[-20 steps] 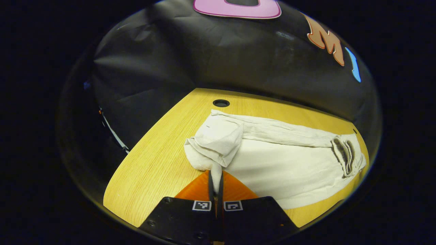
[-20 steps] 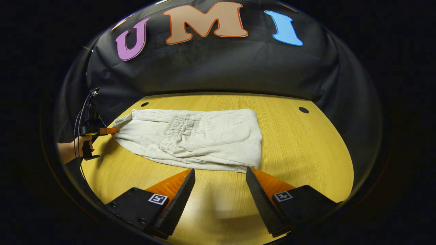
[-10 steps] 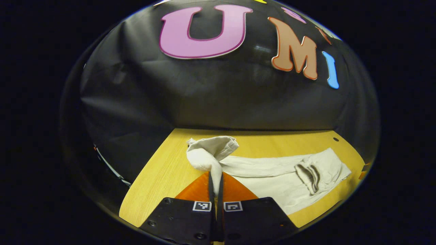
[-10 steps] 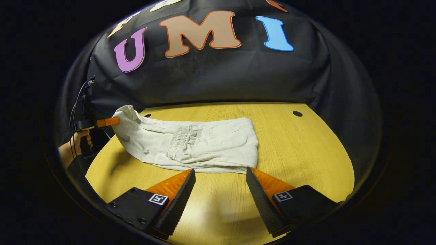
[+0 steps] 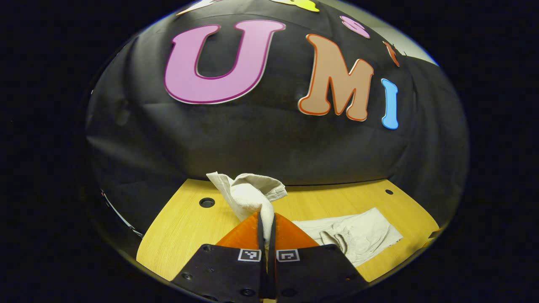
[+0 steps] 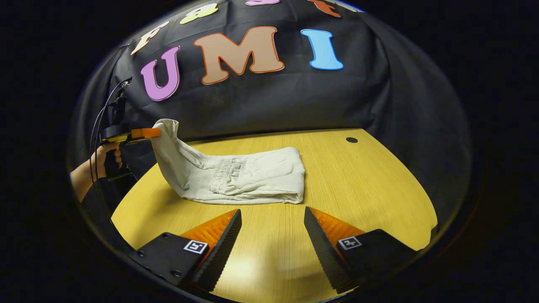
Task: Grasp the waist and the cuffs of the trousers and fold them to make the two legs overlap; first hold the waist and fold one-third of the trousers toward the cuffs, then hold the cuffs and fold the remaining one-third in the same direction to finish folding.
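Observation:
Cream trousers lie partly folded on the wooden table, the gathered waist on top near the middle. My left gripper is shut on the cuff end and holds it well above the table. In the right gripper view that left gripper, with the hand holding it, is at the far left, and the cloth hangs down from it to the table. My right gripper stands open above the table's front, short of the trousers' near edge, holding nothing.
The table has round cable holes at the back left and back right. The black booth wall stands close behind the table. A cable runs up from the left gripper.
My left gripper has lifted the cuff end off the table and raised it higher, pulling the left part of the trousers up. The right gripper stayed open and drew back slightly.

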